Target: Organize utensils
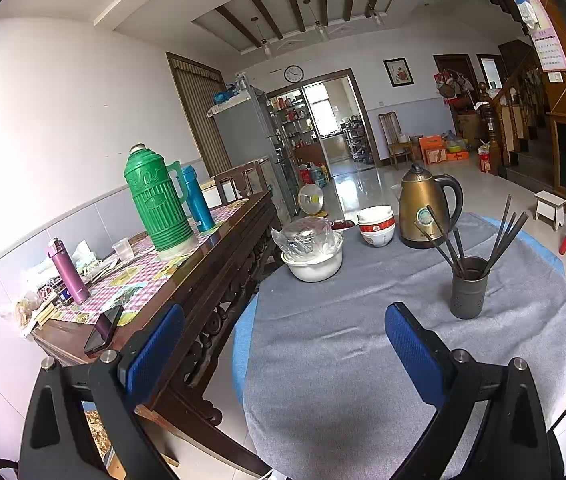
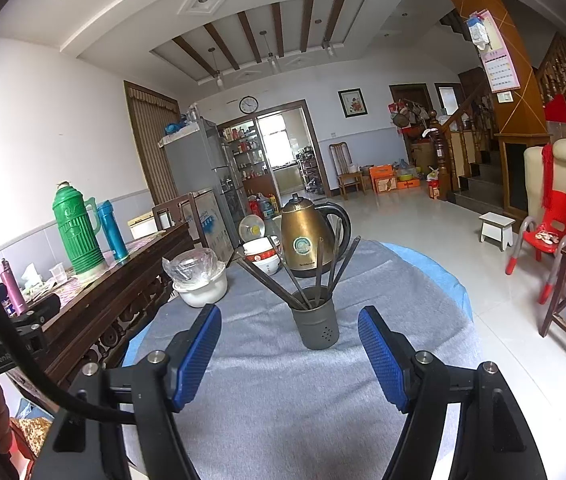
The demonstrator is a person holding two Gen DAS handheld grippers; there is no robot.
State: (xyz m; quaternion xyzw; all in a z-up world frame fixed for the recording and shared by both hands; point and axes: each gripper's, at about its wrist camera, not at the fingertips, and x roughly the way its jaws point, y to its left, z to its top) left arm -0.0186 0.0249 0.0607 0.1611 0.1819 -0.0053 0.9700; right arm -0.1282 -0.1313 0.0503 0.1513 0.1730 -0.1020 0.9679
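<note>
**Two open claws before a holder of chopsticks**

Two claws hover above a round bench covered by a grey cloth [image 2: 267,392]. Left claw [image 1: 283,348]: blue-padded fingers spread wide, nothing between them, aimed across the cloth. Right claw [image 2: 289,356]: fingers likewise parted and empty, framing the dark perforated holder [image 2: 316,326] that stands upright on the cloth just beyond the fingertips. Dark chopsticks [image 2: 319,264] stand in the holder, fanned outward toward 10, 12 and 1 o'clock. In the left wrist view the same holder [image 1: 468,296] appears at 2 o'clock of the claw, apart from its right finger.

Behind the holder, at 12 o'clock in the right wrist view, stands a bronze electric kettle [image 2: 303,236] with a black handle. At 11 o'clock of the holder sits a stack of red-and-white bowls [image 2: 261,256]; farther toward 10 o'clock, a white pot [image 2: 203,290] carries a glass lid wrapped in clear plastic.

At 9 o'clock, a carved wooden side table [image 2: 115,296] abuts the round bench; on it stand a green thermos [image 2: 77,232], a blue flask [image 2: 111,232] and a purple bottle [image 2: 11,288].
</note>
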